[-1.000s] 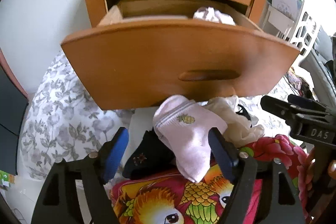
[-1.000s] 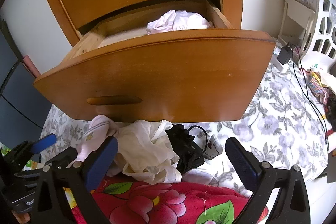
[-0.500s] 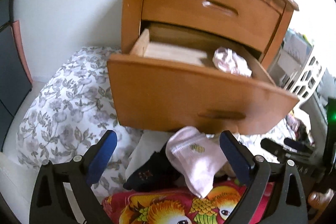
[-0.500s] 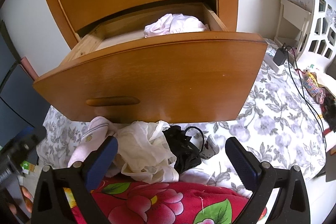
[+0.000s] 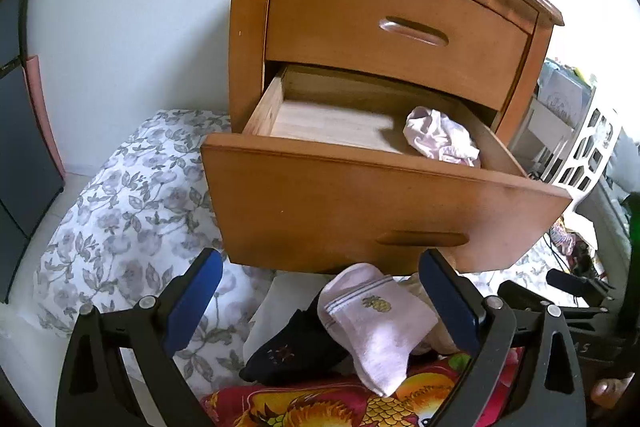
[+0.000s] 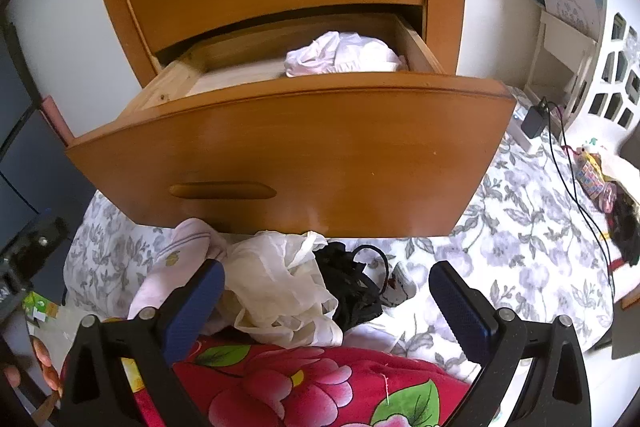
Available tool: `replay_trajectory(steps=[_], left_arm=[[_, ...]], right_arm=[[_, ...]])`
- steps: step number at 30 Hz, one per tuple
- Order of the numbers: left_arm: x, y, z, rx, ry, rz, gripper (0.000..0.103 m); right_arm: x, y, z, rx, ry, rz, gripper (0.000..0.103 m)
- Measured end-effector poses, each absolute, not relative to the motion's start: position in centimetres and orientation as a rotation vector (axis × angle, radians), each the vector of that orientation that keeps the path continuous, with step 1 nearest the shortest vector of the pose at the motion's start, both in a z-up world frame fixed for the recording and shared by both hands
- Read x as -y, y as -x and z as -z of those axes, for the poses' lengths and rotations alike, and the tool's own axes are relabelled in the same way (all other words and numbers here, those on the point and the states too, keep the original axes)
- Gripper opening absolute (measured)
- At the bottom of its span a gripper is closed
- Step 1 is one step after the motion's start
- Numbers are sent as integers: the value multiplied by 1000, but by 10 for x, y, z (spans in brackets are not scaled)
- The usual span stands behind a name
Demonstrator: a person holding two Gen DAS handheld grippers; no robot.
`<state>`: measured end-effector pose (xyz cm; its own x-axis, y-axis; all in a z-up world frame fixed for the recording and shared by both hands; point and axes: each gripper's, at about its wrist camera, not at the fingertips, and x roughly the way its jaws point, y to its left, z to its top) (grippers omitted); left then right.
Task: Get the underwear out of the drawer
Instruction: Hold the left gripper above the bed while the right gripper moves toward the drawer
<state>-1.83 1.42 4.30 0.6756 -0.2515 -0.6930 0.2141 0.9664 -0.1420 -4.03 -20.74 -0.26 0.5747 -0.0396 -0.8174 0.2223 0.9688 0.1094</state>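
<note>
A wooden nightstand has its lower drawer [image 5: 384,203] [image 6: 304,147] pulled out. Crumpled pale pink underwear [image 5: 440,141] [image 6: 344,55] lies in the drawer's right half; the left half shows bare wood. My left gripper [image 5: 320,303] is open, below and in front of the drawer, with a pink pineapple sock [image 5: 376,323] and a black sock [image 5: 296,347] lying between its fingers. My right gripper [image 6: 326,299] is open too, low in front of the drawer front, over a cream garment [image 6: 280,287] and black underwear [image 6: 352,283] on the bed.
A floral grey-white bedsheet [image 5: 132,211] [image 6: 520,247] spreads under the nightstand. A red flowered blanket [image 6: 304,383] lies nearest me. A charger and cable [image 6: 536,119], a white shelf [image 6: 568,39] and small clutter sit to the right. The upper drawer [image 5: 400,31] is closed.
My left gripper has pulled back and risen, so the drawer's inside now shows from above, and its fingers have spread wider. The right gripper has shifted only slightly.
</note>
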Motion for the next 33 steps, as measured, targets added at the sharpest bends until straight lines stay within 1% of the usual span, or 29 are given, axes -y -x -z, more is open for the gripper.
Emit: replay_trajectory(steps=[12,16,21,27,33], left_arm=[[-7,21,-35,-803,-20,225,99],[-8,21,-35,-805,-14,229,99],[-11,19,-34,-817,7,238,99],[-10,18,-33,-822,9,245,99],[-14,19,-34,-817,24,244,99]], right_arm=[[209,39,-3,-967,-212,138,103],[209,38,-13,-963,-185,136,103],[212,36,-36,-934,-166,120,103],[216,24,-79,-869,-113,98,103],[227,-4,-114,-861,-165,33,103]])
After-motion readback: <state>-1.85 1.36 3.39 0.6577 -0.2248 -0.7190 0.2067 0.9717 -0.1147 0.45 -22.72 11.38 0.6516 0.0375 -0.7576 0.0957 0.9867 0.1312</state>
